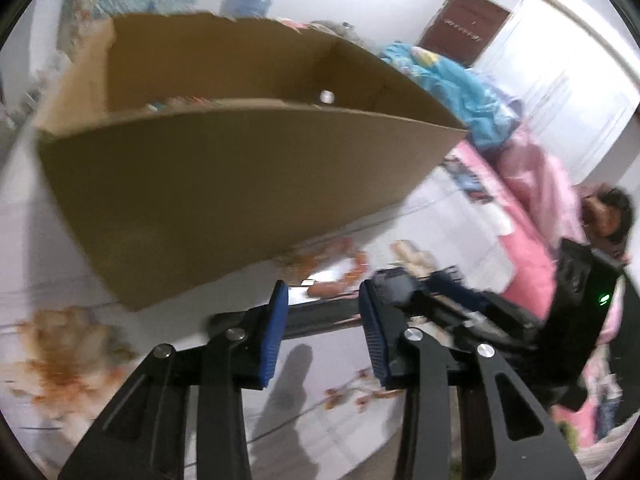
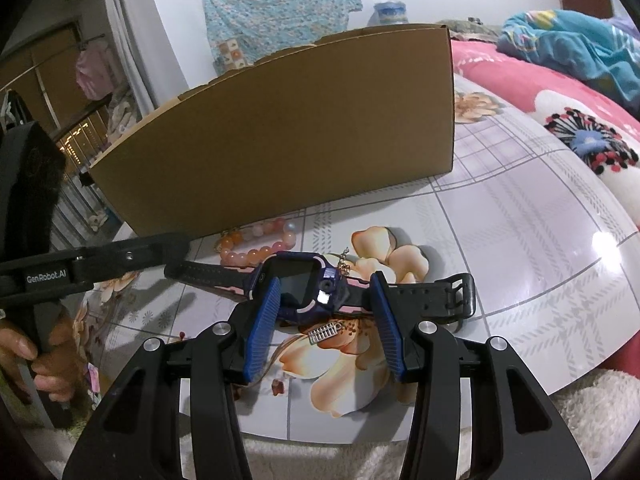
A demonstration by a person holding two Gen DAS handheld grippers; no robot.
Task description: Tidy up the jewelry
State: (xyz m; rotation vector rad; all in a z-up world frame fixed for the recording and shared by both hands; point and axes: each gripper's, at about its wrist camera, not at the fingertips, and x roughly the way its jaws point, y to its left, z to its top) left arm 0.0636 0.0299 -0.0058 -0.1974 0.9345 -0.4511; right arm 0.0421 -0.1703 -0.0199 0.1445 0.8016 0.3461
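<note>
My left gripper (image 1: 323, 300) hovers with nothing between its pads — just before the cardboard box (image 1: 224, 196), blurred orange beads (image 1: 340, 272) ahead.

This is a bedroom in a home. A bed with a pink flowered blanket (image 2: 568, 92) is just beside the small table (image 2: 520, 216), on its right. A rumpled blue blanket (image 2: 568, 48) lies on the bed, farther back from the table. The table has a shiny cover with flowers on it. Behind the table, a blue patterned cloth (image 2: 280, 4) hangs on the white wall. A dark red door (image 1: 464, 24) stands beyond the bed.
</note>
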